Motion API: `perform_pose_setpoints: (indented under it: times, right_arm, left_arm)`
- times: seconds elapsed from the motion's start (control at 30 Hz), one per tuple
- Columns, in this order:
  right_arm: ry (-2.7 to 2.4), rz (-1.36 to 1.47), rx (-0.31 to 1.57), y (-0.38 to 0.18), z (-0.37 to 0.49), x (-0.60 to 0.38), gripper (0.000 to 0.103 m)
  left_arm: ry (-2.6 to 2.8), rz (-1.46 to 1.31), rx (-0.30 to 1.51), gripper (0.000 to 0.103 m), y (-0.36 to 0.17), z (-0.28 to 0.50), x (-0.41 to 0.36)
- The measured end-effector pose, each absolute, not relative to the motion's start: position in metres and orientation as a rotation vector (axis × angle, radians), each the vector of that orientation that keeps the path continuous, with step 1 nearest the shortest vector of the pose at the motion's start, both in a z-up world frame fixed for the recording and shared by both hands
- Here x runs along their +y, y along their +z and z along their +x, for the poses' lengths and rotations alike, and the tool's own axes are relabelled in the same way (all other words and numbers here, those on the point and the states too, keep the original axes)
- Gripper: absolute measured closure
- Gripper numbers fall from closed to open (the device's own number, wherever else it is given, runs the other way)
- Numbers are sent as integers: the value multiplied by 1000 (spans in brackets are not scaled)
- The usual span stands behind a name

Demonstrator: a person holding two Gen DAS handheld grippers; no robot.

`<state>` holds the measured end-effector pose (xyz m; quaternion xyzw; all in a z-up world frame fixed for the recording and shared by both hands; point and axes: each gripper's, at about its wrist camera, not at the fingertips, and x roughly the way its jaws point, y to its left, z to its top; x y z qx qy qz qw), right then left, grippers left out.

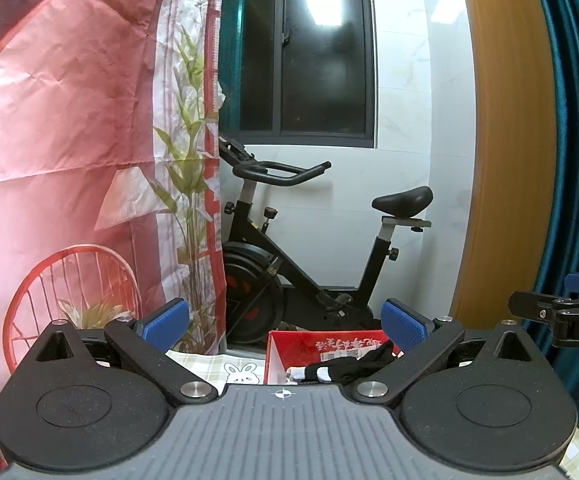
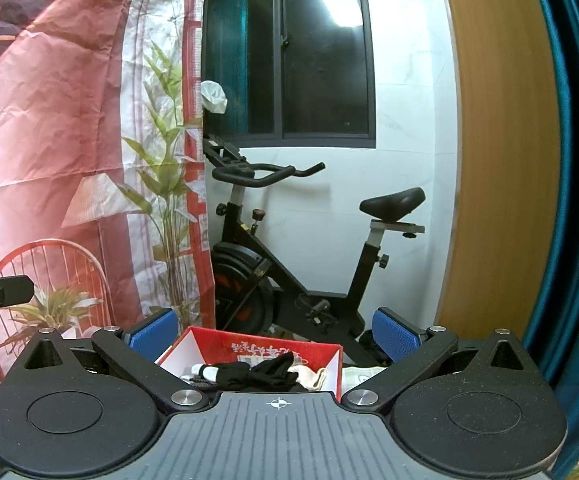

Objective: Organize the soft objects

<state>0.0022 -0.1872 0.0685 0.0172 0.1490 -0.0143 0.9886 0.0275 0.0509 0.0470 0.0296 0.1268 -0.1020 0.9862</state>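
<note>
- Soft items: black socks (image 2: 273, 372) plus white/cream pieces (image 2: 313, 378) sit piled in the red box (image 2: 331, 364), at 6 o'clock in both wrist views, just past the gripper bodies.
- Pile is tangled, not folded or paired as far as I can see. Judging by that: stuff is collected in the box, sorting still to do, or this is the start with the box as source. Can't tell which.
- Left hand-held gripper (image 1: 285, 322): jaws spread wide, nothing between the blue pads (image 1: 403, 320). Box lies below it, not touching.
- Right hand-held gripper (image 2: 275, 330): likewise released, empty, hovering over the near edge of the box.
- Each gripper's tip shows in the other's view, at 3 o'clock and 9 o'clock, so they're side by side.
- Box rests on a checked cloth with a rabbit print (image 1: 239, 372), covering the counter.
- Beyond, 12 o'clock: exercise bike (image 1: 309, 248) under a dark window (image 1: 305, 48). Printed red backdrop (image 1: 69, 120) at 9 o'clock, teal curtain (image 1: 577, 140) at 3 o'clock.
</note>
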Motion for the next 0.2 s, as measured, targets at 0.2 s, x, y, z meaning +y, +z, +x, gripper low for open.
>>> perform_pose_setpoints:
  times: [0.2]
  right_arm:
    - [-29, 36, 302, 68, 3, -188, 0]
  left_arm:
    - [-202, 56, 259, 0, 47, 29, 51]
